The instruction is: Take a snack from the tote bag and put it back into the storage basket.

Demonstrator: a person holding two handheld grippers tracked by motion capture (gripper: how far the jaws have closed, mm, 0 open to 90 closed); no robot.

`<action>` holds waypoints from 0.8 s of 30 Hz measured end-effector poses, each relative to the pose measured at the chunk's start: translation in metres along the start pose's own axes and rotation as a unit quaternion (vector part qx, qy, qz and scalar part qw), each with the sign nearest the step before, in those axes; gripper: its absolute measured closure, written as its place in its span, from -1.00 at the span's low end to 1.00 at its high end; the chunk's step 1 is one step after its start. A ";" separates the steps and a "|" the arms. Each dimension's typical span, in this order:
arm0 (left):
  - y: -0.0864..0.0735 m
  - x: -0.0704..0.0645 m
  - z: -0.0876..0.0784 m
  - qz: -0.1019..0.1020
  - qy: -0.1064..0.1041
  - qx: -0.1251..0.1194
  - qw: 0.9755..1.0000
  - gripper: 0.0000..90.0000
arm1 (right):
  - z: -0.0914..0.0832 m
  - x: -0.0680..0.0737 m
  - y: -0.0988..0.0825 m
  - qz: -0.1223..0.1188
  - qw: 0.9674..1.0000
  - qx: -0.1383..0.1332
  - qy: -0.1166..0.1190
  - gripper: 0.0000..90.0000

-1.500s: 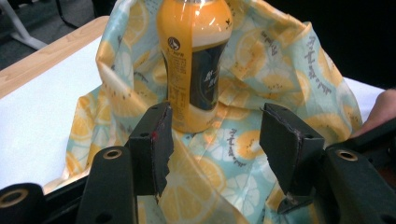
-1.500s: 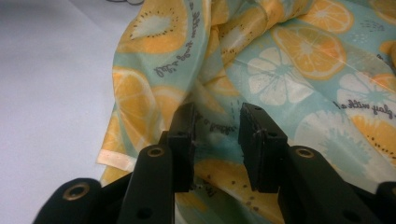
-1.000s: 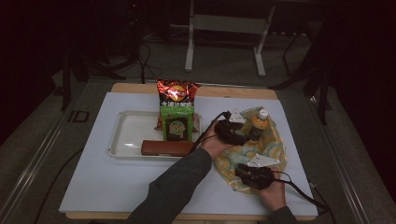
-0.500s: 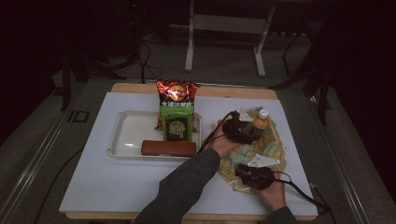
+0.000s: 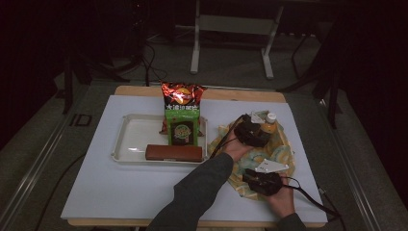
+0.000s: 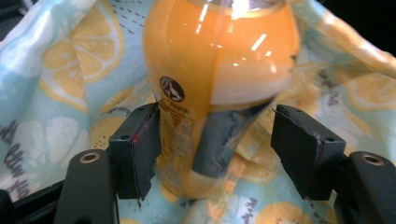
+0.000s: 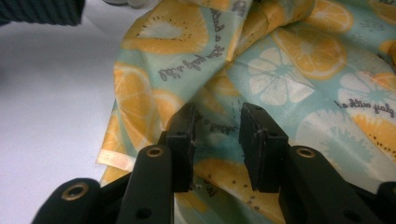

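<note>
An orange drink bottle point(image 5: 269, 123) with a white cap stands on a lemon-print cloth bag point(image 5: 284, 151) at the right of the table. My left gripper point(image 5: 261, 131) is at the bottle, reaching in from its left. In the left gripper view the bottle point(image 6: 219, 70) stands between the jaws; they have just been opening and are open point(image 6: 217, 140), with the right pad clear of the bottle. My right gripper point(image 5: 251, 178) rests at the bag's near edge. Its jaws point(image 7: 217, 140) stand apart over the printed cloth point(image 7: 303, 70).
A white tray point(image 5: 130, 139) lies at the middle left with a green packet point(image 5: 183, 130) and a brown bar point(image 5: 174, 153) in it. A red chip bag point(image 5: 182, 96) stands behind. A sleeve point(image 5: 202, 192) crosses the white board point(image 5: 120, 192).
The left hand has moved a little to the right, up to the bottle. The right hand has stayed where it was.
</note>
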State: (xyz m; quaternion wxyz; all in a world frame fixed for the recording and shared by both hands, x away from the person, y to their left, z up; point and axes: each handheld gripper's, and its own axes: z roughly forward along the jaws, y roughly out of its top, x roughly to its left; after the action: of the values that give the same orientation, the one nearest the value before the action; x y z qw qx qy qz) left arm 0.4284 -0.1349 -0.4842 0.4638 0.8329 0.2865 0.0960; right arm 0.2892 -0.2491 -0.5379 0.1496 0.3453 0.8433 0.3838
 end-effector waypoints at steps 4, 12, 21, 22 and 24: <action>0.002 0.002 0.004 -0.003 0.001 0.000 1.000 -0.26 | 0.000 0.000 0.000 -0.001 1.000 0.000 0.000 0.46; 0.009 0.002 0.016 -0.007 -0.004 0.002 1.000 -0.31 | 0.000 0.000 -0.001 -0.001 1.000 -0.001 0.002 0.46; 0.008 -0.002 0.019 0.006 0.013 0.007 1.000 -0.22 | -0.001 0.000 -0.001 -0.001 1.000 -0.002 0.003 0.46; 0.008 -0.002 0.018 0.007 0.014 0.007 1.000 -0.22 | -0.001 0.000 -0.001 -0.001 1.000 -0.002 0.003 0.46; 0.007 -0.002 0.017 0.010 0.014 0.009 1.000 -0.20 | -0.001 0.000 -0.001 -0.002 1.000 -0.002 0.003 0.46</action>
State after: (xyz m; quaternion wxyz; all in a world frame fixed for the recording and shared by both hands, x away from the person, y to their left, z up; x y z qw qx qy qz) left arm 0.4367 -0.1513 -0.4872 0.4509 0.8387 0.2851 0.1098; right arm 0.2884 -0.2501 -0.5383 0.1484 0.3427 0.8436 0.3858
